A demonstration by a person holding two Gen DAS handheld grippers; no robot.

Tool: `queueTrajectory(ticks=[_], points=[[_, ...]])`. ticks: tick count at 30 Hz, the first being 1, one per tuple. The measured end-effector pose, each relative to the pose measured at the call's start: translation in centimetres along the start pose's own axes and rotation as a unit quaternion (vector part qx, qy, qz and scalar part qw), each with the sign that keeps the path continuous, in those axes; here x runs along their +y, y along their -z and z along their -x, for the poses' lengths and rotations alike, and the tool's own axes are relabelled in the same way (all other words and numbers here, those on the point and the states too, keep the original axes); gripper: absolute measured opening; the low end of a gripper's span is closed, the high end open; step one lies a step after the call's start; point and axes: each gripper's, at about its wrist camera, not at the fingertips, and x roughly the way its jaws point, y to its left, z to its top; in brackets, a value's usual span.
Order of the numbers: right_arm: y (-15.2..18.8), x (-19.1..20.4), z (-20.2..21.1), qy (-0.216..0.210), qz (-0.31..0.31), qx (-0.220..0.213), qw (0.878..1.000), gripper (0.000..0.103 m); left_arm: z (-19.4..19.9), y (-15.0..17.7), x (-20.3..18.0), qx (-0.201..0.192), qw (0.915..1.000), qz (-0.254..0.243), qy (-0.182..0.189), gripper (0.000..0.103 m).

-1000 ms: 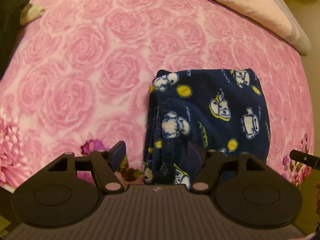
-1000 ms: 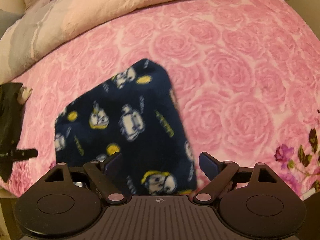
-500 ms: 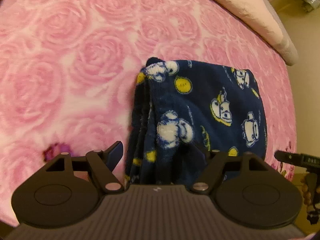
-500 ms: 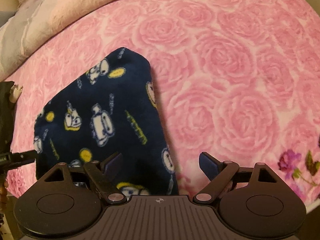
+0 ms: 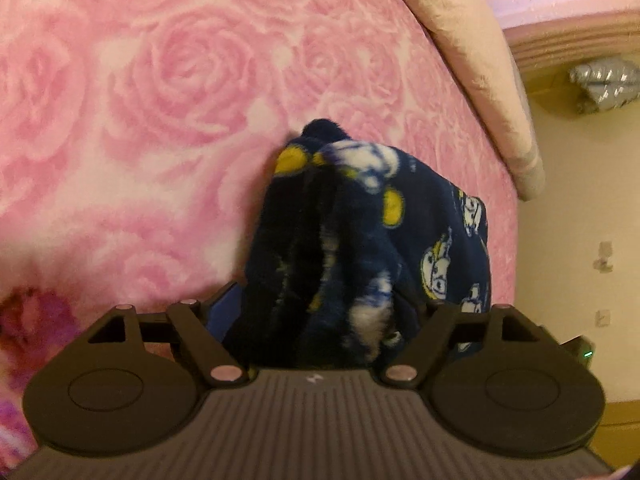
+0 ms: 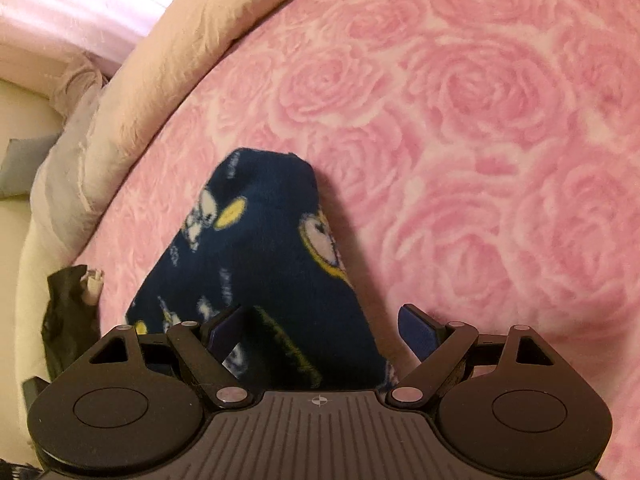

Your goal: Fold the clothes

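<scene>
Both hand-held grippers lower toward bed since earlier frames, folded garment now larger in view. Left hand-held gripper (image 5: 320, 304) jaws just been opening, wide apart, garment's layered edge between them, pads not pressing. Right hand-held gripper (image 6: 320, 330) jaws spread wide over garment's near corner. Navy fleece garment (image 6: 256, 264) with cartoon print lies folded on pink rose bedspread (image 6: 460, 128). Beyond: cream duvet (image 6: 176, 44) along far edge, black cloth (image 6: 66, 316) at bed's edge, cream wall (image 5: 580, 208).
</scene>
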Motion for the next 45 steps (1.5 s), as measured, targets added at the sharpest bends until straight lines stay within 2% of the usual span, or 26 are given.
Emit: queueTrajectory(ticks=[4, 9, 11, 12, 13, 14, 17, 23, 27, 31, 36, 45], points=[[0.3, -1.8, -1.5, -0.043, -0.022, 0.018, 0.999, 0.086, -0.8, 0.2, 1.3, -0.006, 0.9991, 0.021, 0.035, 0.077], [0.2, -2.9, -2.9, -0.072, -0.037, 0.024, 0.996, 0.086, -2.2, -0.3, 1.2, -0.017, 0.9982, 0.019, 0.054, 0.077], [0.1, -3.0, -3.4, -0.082, -0.038, 0.025, 0.996, 0.086, -2.7, -0.5, 1.0, -0.020, 0.9980, 0.016, 0.058, 0.073], [0.0, -2.8, -3.6, -0.086, -0.032, 0.026, 0.995, 0.081, -2.9, -0.6, 0.8, -0.021, 0.9980, 0.013, 0.058, 0.067], [0.0, -2.6, -3.7, -0.090, -0.025, 0.028, 0.995, 0.069, -3.0, -0.7, 0.6, -0.022, 0.9981, 0.008, 0.056, 0.057], [0.0, -2.6, -3.9, -0.095, -0.028, 0.030, 0.995, 0.049, -3.1, -0.8, 0.4, -0.022, 0.9983, 0.004, 0.054, 0.050], [0.0, -2.4, -3.8, -0.100, -0.023, 0.029, 0.994, 0.043, -3.1, -1.0, -0.7, -0.022, 0.9987, -0.012, 0.044, 0.043], [0.4, -2.3, -2.2, -0.116, -0.029, 0.010, 0.993, 0.035, -2.3, -1.6, -4.5, -0.026, 0.9980, -0.047, 0.032, 0.039], [0.2, -3.0, 0.2, -0.128, -0.040, -0.015, 0.991, 0.035, -3.5, -2.2, -8.9, -0.012, 0.9955, -0.080, 0.048, 0.038], [-0.6, -6.2, 4.5, -0.131, -0.073, -0.061, 0.987, 0.035, -7.2, -3.2, -14.5, 0.014, 0.9898, -0.121, 0.073, 0.038], [-1.9, -11.9, 10.6, -0.116, -0.123, -0.125, 0.978, 0.035, -15.1, -3.3, -23.0, 0.068, 0.9767, -0.172, 0.108, 0.038], [-4.5, -23.5, 21.5, -0.059, -0.206, -0.236, 0.948, 0.035, -30.8, -0.7, -37.4, 0.155, 0.9478, -0.227, 0.161, 0.038]])
